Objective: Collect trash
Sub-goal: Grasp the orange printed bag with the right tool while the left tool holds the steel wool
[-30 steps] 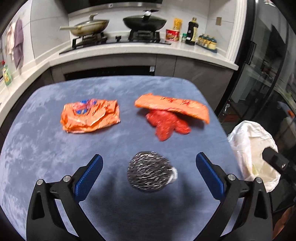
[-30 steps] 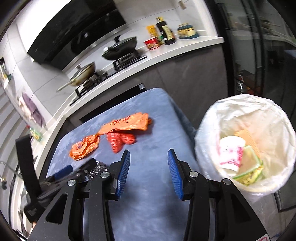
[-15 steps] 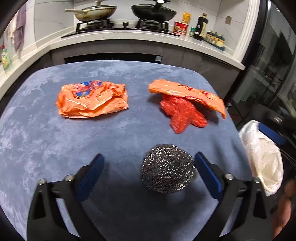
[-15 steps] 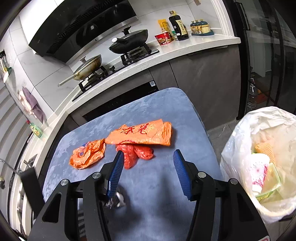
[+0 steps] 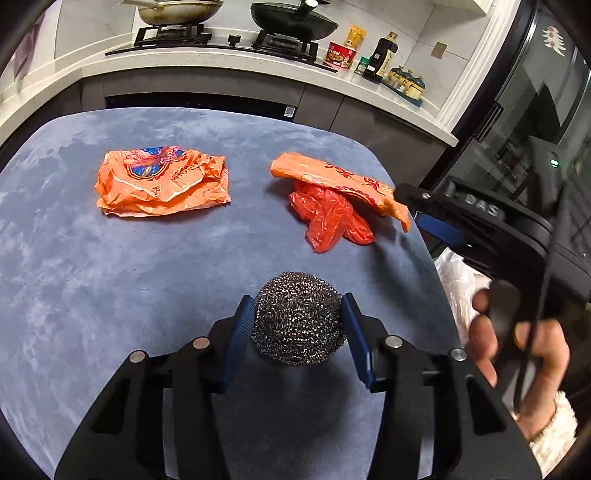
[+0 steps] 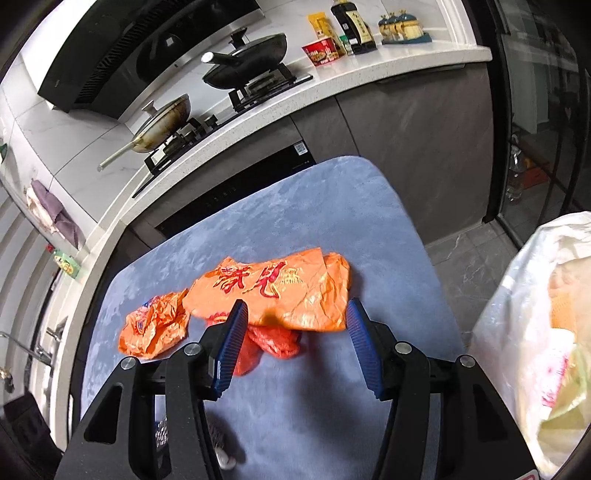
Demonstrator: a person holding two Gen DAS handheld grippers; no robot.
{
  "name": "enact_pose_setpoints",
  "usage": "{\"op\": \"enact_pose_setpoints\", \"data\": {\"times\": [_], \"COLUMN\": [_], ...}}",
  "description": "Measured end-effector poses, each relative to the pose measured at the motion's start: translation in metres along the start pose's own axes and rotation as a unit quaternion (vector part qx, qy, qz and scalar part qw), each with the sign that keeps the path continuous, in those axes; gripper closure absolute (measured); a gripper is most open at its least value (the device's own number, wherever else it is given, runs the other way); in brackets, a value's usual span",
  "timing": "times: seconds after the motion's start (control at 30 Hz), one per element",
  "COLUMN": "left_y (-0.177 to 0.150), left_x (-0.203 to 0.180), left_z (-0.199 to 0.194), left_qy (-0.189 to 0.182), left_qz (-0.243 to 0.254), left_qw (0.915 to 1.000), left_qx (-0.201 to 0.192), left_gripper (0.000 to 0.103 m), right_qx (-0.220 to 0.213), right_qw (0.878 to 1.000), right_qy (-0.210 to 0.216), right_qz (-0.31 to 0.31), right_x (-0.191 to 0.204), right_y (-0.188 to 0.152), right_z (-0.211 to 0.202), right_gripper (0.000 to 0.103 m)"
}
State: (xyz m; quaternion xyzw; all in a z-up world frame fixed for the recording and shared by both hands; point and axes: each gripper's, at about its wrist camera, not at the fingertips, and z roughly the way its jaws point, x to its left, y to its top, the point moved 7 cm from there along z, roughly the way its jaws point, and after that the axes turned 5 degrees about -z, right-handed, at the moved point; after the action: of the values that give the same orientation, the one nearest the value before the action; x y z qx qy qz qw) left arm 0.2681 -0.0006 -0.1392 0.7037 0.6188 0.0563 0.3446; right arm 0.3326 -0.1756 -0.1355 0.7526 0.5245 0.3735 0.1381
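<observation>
My left gripper point(image 5: 297, 325) is shut on a steel wool scourer point(image 5: 298, 317) near the front of the blue table point(image 5: 110, 277). An orange wrapper with red letters point(image 5: 340, 182) lies over a red plastic bag point(image 5: 330, 216) at the right. A crumpled orange bag point(image 5: 162, 181) lies at the left. My right gripper point(image 6: 295, 328) is open, its jaws on either side of the near edge of the orange wrapper point(image 6: 273, 288), above the red bag point(image 6: 271, 341). The right gripper also shows in the left wrist view point(image 5: 436, 221).
A bin lined with a white bag point(image 6: 535, 332) holds trash at the table's right side. Behind the table runs a counter with a stove, two pans point(image 5: 295, 18), bottles and a noodle cup point(image 5: 341, 53). A dark glass door point(image 5: 535, 110) stands at the right.
My left gripper has closed on the scourer. My right gripper has moved from the bin toward the orange wrapper and its jaws have opened wider.
</observation>
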Motion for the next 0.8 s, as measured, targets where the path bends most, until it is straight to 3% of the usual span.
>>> {"op": "enact_pose_setpoints", "data": {"times": [0.2, 0.23, 0.37, 0.4, 0.7, 0.73, 0.8], "left_y": [0.002, 0.002, 0.001, 0.001, 0.004, 0.005, 0.01], "left_x": [0.002, 0.002, 0.002, 0.002, -0.004, -0.004, -0.004], "left_z": [-0.004, -0.004, -0.003, -0.003, -0.016, -0.018, -0.021], "left_qy": [-0.005, -0.004, -0.004, -0.003, 0.0, -0.001, -0.002], "left_qz": [-0.002, -0.001, -0.002, -0.002, 0.007, 0.006, 0.004], "left_qw": [1.0, 1.0, 1.0, 1.0, 0.9999, 0.9999, 0.9998], "left_qx": [0.0, 0.0, 0.003, 0.003, -0.013, -0.015, -0.02], "left_gripper": [0.058, 0.058, 0.058, 0.058, 0.058, 0.058, 0.058], "right_qx": [0.021, 0.023, 0.034, 0.035, -0.002, -0.002, 0.002], "right_qw": [1.0, 1.0, 0.999, 0.999, 0.998, 0.999, 0.999], "right_qy": [0.009, 0.011, 0.028, 0.033, 0.051, 0.042, 0.025], "right_qz": [0.017, 0.017, 0.008, 0.006, -0.029, -0.035, -0.036], "right_x": [-0.004, -0.003, 0.004, 0.006, 0.025, 0.024, 0.02], "right_y": [-0.002, -0.003, -0.006, -0.007, -0.003, -0.001, 0.003], "right_z": [0.028, 0.031, 0.036, 0.036, -0.001, -0.002, 0.001], "right_gripper": [0.049, 0.053, 0.099, 0.101, 0.102, 0.098, 0.082]}}
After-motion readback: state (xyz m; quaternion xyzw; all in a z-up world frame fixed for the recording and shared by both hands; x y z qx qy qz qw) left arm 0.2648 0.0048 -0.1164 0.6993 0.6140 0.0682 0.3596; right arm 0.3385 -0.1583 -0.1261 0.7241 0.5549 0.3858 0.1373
